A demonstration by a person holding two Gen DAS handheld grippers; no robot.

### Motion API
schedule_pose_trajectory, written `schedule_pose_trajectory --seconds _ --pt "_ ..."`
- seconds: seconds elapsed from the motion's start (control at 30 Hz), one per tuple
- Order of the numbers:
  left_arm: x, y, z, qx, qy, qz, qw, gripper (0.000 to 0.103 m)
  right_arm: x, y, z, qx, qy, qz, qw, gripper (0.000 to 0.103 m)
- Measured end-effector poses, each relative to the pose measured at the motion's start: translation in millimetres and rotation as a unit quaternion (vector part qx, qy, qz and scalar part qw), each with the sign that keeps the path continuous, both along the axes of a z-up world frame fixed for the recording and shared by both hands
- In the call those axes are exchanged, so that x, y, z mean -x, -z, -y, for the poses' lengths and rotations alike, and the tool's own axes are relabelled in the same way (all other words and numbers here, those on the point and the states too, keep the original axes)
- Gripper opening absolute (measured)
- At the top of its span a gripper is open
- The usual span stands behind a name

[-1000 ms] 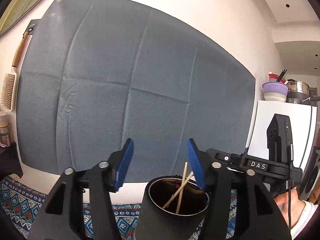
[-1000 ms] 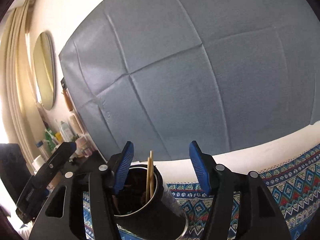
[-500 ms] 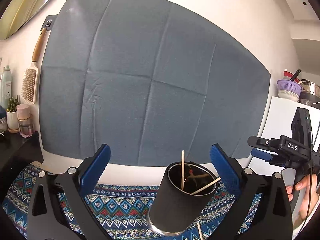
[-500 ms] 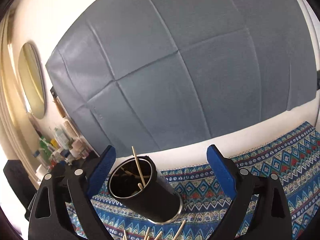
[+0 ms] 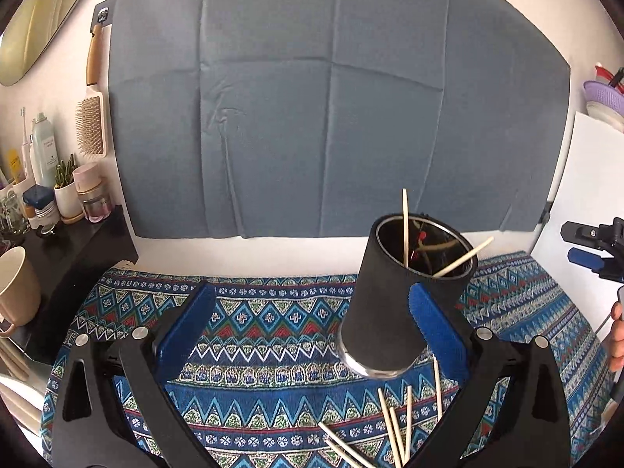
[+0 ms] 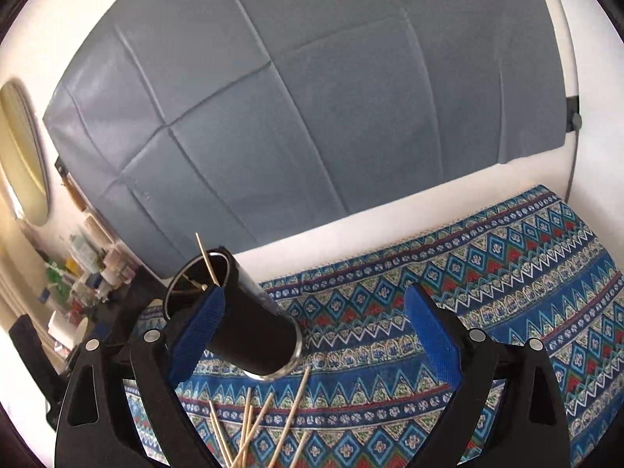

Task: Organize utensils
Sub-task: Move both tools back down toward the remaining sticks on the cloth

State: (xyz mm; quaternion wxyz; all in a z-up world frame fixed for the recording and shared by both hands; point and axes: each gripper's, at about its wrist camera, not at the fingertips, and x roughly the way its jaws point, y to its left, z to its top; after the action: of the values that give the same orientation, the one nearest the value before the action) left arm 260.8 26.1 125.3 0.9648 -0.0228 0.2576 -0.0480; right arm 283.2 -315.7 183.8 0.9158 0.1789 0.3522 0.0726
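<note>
A black cylindrical holder (image 5: 390, 312) stands on the patterned tablecloth (image 5: 253, 327) with two pale chopsticks (image 5: 405, 222) leaning out of it. Several loose chopsticks (image 5: 394, 421) lie on the cloth in front of it. My left gripper (image 5: 308, 312) is open, with its right finger (image 5: 433, 323) just in front of the holder and nothing gripped. In the right wrist view my right gripper (image 6: 312, 312) is also open. Its left finger (image 6: 199, 327) overlaps the holder (image 6: 257, 331), and loose chopsticks (image 6: 265, 421) lie below. The right gripper (image 5: 592, 249) also shows at the right edge.
A grey cloth (image 5: 331, 109) hangs on the wall behind. A dark shelf (image 5: 78, 241) at the left carries bottles, a small plant and jars, with a beige mug (image 5: 15, 292) nearer and a hairbrush (image 5: 91, 117) above. A white board (image 5: 577, 202) stands at the right.
Both grippers widened their jaws and tipped downward, bringing the tablecloth and loose chopsticks into view. The right gripper drew away to the right of the holder.
</note>
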Motion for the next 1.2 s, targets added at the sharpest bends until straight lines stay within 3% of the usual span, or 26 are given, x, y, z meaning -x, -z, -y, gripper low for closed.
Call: schedule_pose_trajectory --seconds 0.23,0.43,0.8,0.97,1.2 --pt "4.9 32.7 18.4 -0.055 0.008 -0.071 0.9959 0.097 17.5 31.9 8.8 0.043 -0.001 -0.074 0.996 0.089" --pt "8.1 53.7 29.2 -0.060 0.029 -0.114 0.9913 0.097 41.7 54.2 18.1 0.059 -0.003 -0.103 0.993 0.089" --pt "15.7 86.8 63.7 -0.082 0.077 -0.161 0.9805 0.097 81.5 104.5 32.7 0.057 -0.014 -0.187 0.981 0.089" --pt "19.8 96.1 75.9 -0.083 0.091 -0.171 0.9776 0.097 103.2 120.5 36.8 0.051 -0.015 -0.209 0.977 0.089" --pt "24.0 107.6 96.0 -0.101 0.125 -0.184 0.9697 0.097 128.8 131.5 33.4 0.080 -0.024 -0.229 0.970 0.089"
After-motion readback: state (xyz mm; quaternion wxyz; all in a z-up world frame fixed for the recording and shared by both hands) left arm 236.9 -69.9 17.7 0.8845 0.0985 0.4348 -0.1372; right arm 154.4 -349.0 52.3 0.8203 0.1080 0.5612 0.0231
